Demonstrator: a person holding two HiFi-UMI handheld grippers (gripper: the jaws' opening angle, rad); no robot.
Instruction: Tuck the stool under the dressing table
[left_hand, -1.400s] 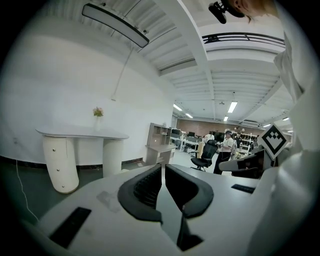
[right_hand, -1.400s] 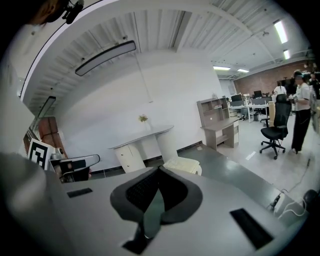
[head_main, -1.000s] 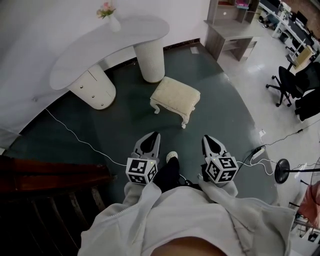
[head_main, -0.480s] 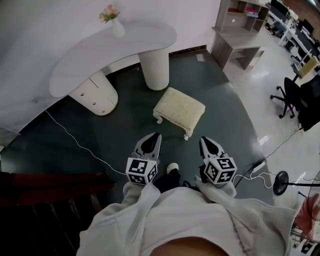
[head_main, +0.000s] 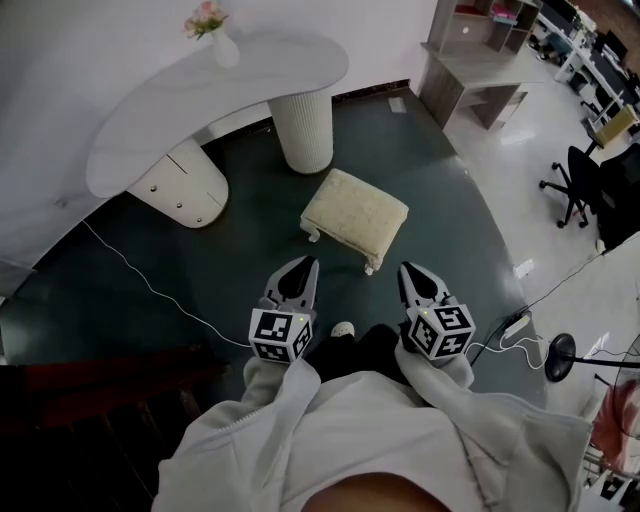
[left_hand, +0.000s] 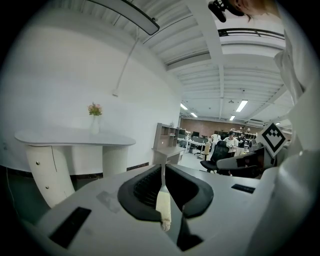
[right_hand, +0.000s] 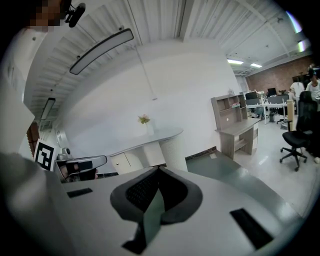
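The cream padded stool (head_main: 355, 214) stands on the dark green floor, out in front of the white curved dressing table (head_main: 220, 95) and beside its ribbed pedestal (head_main: 305, 130). My left gripper (head_main: 302, 263) and right gripper (head_main: 407, 268) are both shut and empty, held side by side a short way short of the stool, one toward each of its near corners. In the left gripper view the shut left gripper (left_hand: 162, 166) points past the dressing table (left_hand: 75, 137). The right gripper (right_hand: 159, 170) faces the dressing table (right_hand: 150, 136) too.
A vase of flowers (head_main: 213, 35) stands on the tabletop. A white cable (head_main: 150, 285) crosses the floor at left. A wooden desk (head_main: 470, 70) and an office chair (head_main: 575, 175) stand at right, a power strip (head_main: 515, 325) near my right side, dark wooden boards (head_main: 100, 375) at lower left.
Both grippers and the person have moved forward toward the stool, so the gap to it has narrowed. The jaws of both stay shut.
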